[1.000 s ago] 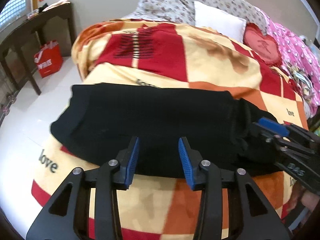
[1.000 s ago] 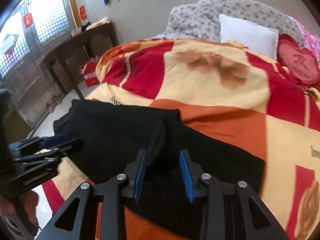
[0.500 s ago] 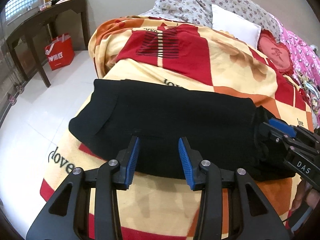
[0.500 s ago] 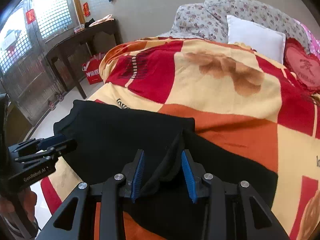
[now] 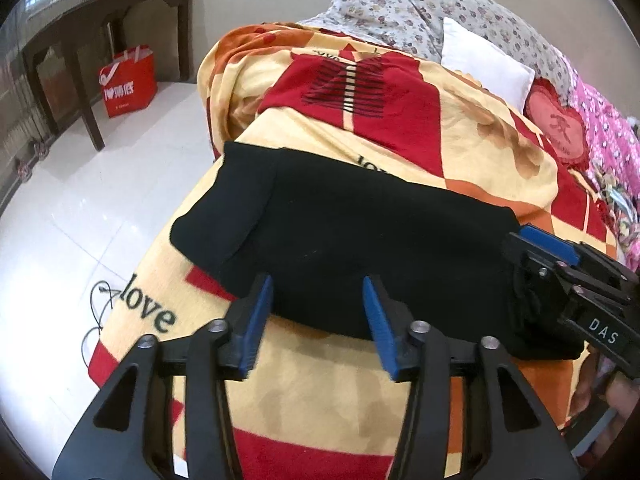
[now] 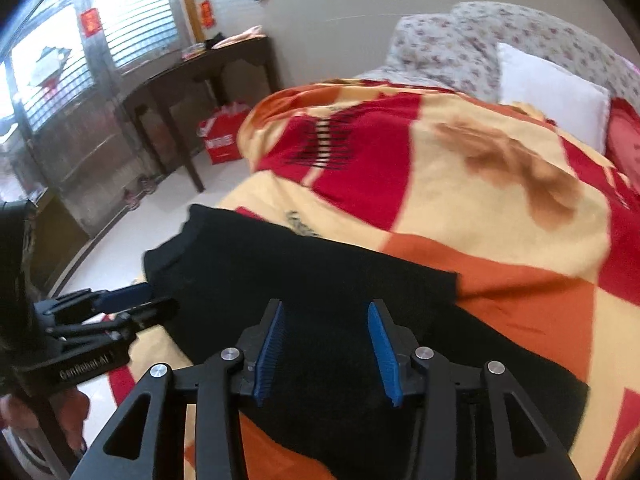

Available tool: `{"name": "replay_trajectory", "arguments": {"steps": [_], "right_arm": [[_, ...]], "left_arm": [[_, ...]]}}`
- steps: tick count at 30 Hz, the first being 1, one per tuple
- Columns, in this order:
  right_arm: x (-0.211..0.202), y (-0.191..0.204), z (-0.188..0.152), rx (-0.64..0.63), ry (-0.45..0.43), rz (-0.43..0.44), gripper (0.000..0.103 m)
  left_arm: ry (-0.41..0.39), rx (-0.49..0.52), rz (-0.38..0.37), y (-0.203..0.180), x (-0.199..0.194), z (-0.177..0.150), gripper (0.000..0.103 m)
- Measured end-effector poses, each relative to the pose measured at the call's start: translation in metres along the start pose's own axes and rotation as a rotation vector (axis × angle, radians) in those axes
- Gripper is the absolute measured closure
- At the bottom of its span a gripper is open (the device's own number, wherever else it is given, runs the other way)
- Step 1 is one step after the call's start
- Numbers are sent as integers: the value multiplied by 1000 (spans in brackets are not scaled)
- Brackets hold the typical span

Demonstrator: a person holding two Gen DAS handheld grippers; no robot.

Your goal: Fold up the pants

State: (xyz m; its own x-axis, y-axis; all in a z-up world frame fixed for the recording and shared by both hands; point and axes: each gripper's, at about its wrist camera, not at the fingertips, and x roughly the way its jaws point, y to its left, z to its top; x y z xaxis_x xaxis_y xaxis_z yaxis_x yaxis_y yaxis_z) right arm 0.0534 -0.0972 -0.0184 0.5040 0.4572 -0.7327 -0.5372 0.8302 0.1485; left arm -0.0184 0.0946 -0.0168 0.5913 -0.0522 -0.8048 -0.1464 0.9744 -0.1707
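Closest to me, the left claw [image 5: 318,320] hangs just above the near edge of the bed with its blue pads spread apart, gripping nothing; the near hem of the black pants [image 5: 360,248] lies right beyond its tips. The right claw [image 6: 326,350] is likewise released, its two pads standing wide over the black cloth with only fabric showing beneath them, though whether they touch it I cannot tell. The pants lie flat across the foot of the bed as a long dark band, one end reaching toward the bed's edge by the floor, the other end under the right claw, where a layer is doubled over on itself. They rest on a blanket [image 5: 460,128] of red, orange and cream blocks with the word "love" printed near the corner. Farther up the bed sit a white pillow [image 5: 486,60], a red heart-shaped cushion [image 5: 556,124] and flowered bedding [image 5: 400,4] against the wall. Off to the side, on the pale tiled floor, a red shopping bag [image 5: 128,80] stands beneath a dark wooden surface [image 5: 100,16] by the window.
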Motion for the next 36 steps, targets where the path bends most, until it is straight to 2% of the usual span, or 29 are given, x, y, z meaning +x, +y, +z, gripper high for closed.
{"name": "replay_trajectory", "arguments": {"steps": [11, 14, 16, 17, 20, 24, 26, 30, 35, 36], "right_arm": [[35, 45, 27, -84, 19, 114, 57], [45, 55, 36, -115, 28, 123, 57], [54, 61, 45, -135, 35, 127, 57], [58, 62, 48, -140, 39, 136, 57], [76, 69, 59, -161, 59, 155, 56], [101, 80, 72, -232, 81, 166, 55], [114, 84, 78, -262, 101, 178, 54], [138, 89, 84, -302, 142, 193, 52], [168, 84, 85, -279, 186, 248, 50], [170, 81, 84, -258, 168, 269, 48]], "left_arm": [[22, -100, 4, 37, -2, -3, 49], [29, -182, -42, 56, -3, -7, 49], [31, -236, -66, 66, -3, -9, 42], [33, -270, -84, 72, -2, -10, 42], [39, -321, -89, 79, 3, -12, 42], [75, -334, -128, 75, 13, -12, 41], [72, -328, -124, 71, 15, -10, 40], [53, -326, -111, 66, 20, -4, 29], [26, -296, -75, 59, 27, 2, 27], [19, -295, -74, 59, 28, 2, 27]]}}
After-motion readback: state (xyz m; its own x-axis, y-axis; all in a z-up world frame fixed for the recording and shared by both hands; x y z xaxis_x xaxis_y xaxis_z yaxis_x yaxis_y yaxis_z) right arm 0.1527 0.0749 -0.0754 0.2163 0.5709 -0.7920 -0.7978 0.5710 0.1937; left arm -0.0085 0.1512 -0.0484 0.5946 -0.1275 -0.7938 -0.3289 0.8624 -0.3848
